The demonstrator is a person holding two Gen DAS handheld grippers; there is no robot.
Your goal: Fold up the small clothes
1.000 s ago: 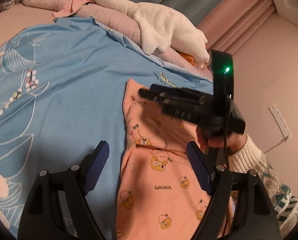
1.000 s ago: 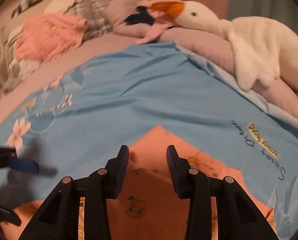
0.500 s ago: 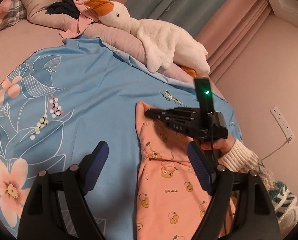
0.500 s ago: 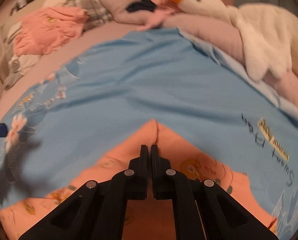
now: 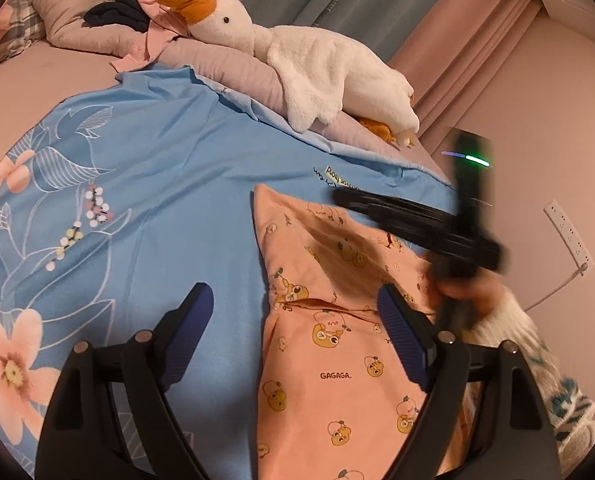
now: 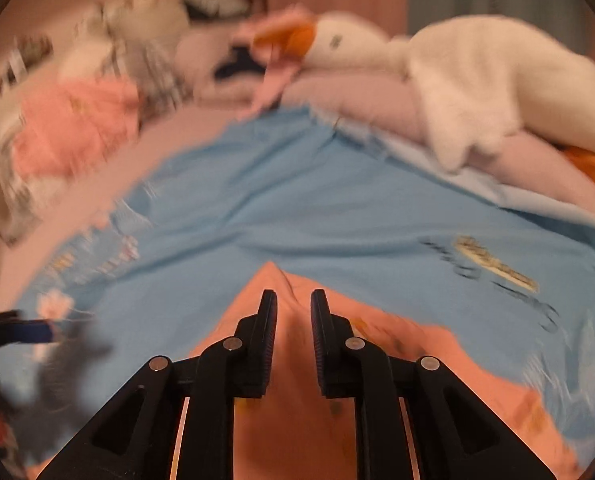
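The orange printed garment point(image 5: 337, 360) lies flat on the blue floral sheet point(image 5: 157, 184), the left gripper point(image 5: 293, 320) spread wide and opening over its edge, empty, while the right gripper point(image 6: 293, 316) parts narrowly above its pointed corner, gripping nothing.

The garment point(image 5: 337, 360) lies on the sheet point(image 5: 157, 200), the plush goose point(image 5: 317, 68) behind it.

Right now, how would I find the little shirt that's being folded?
Look at the big blue flowery sheet on the bed, below the white plush goose. On its right side lies the peach shirt. It alone has yellow cartoon ducks and the word GAGAGA printed on it.
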